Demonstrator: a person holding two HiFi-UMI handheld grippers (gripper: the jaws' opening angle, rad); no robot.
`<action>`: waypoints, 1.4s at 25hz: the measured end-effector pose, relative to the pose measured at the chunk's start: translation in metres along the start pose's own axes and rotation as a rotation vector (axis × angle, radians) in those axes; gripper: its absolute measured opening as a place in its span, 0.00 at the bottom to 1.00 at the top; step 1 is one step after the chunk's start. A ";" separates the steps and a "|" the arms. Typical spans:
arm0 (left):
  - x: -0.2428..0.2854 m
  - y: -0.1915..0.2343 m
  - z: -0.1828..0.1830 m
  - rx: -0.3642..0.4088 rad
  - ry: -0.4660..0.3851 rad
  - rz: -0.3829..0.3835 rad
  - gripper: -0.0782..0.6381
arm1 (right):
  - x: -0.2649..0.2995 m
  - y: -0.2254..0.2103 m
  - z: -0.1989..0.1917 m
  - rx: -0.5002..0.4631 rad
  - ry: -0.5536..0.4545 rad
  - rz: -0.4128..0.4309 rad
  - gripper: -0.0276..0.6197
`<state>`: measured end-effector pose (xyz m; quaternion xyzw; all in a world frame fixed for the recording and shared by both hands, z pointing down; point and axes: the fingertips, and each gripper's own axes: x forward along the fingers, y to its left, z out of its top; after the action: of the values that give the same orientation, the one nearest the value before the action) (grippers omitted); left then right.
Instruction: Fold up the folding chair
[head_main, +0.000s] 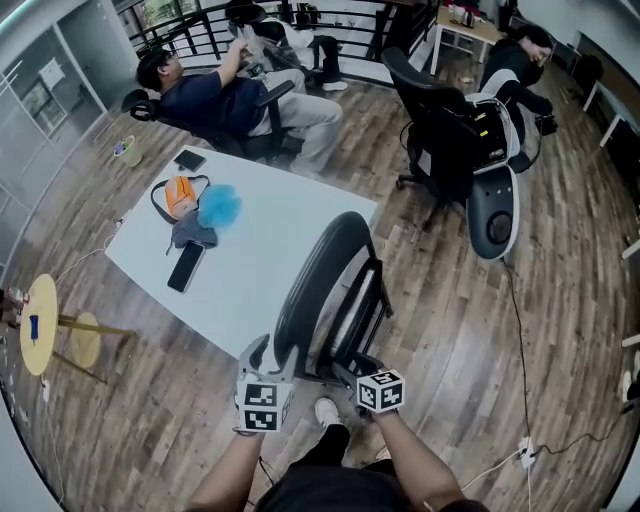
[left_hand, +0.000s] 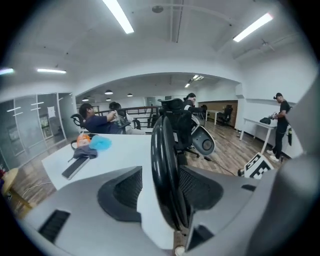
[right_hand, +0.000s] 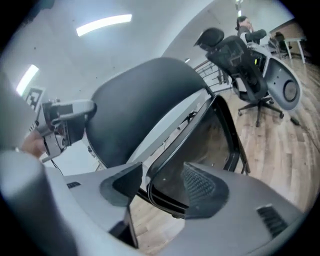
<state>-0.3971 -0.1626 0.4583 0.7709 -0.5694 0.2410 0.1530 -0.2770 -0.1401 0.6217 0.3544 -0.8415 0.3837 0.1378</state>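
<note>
The black folding chair (head_main: 325, 290) stands on the wood floor against the white table's (head_main: 270, 250) near corner, its back upright and its seat frame close to it. My left gripper (head_main: 262, 362) is at the near end of the chair's back. In the left gripper view it (left_hand: 160, 187) is open, with the back's rim (left_hand: 165, 165) standing between the jaws and a gap on the left side. My right gripper (head_main: 365, 372) is low on the chair's right side. There it (right_hand: 162, 182) is shut on the curved corner of the seat frame (right_hand: 155, 192).
On the table lie a dark phone (head_main: 186, 267), a blue fluffy thing (head_main: 219, 205) and an orange pouch (head_main: 180, 193). A black office chair (head_main: 450, 140) stands at the back right, and a person (head_main: 215, 100) reclines behind the table. A cable (head_main: 515, 320) crosses the floor at the right.
</note>
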 end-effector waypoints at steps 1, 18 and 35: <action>-0.013 0.001 -0.002 -0.005 -0.010 0.023 0.42 | -0.019 -0.002 0.003 -0.005 -0.034 -0.013 0.42; -0.095 -0.332 -0.013 -0.080 -0.172 -0.369 0.12 | -0.399 -0.033 -0.027 -0.287 -0.427 -0.506 0.06; -0.117 -0.439 -0.069 -0.018 -0.143 -0.412 0.12 | -0.485 -0.060 -0.101 -0.262 -0.459 -0.653 0.06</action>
<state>-0.0201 0.1009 0.4693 0.8847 -0.4113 0.1443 0.1654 0.1056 0.1455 0.4773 0.6582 -0.7356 0.1208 0.1052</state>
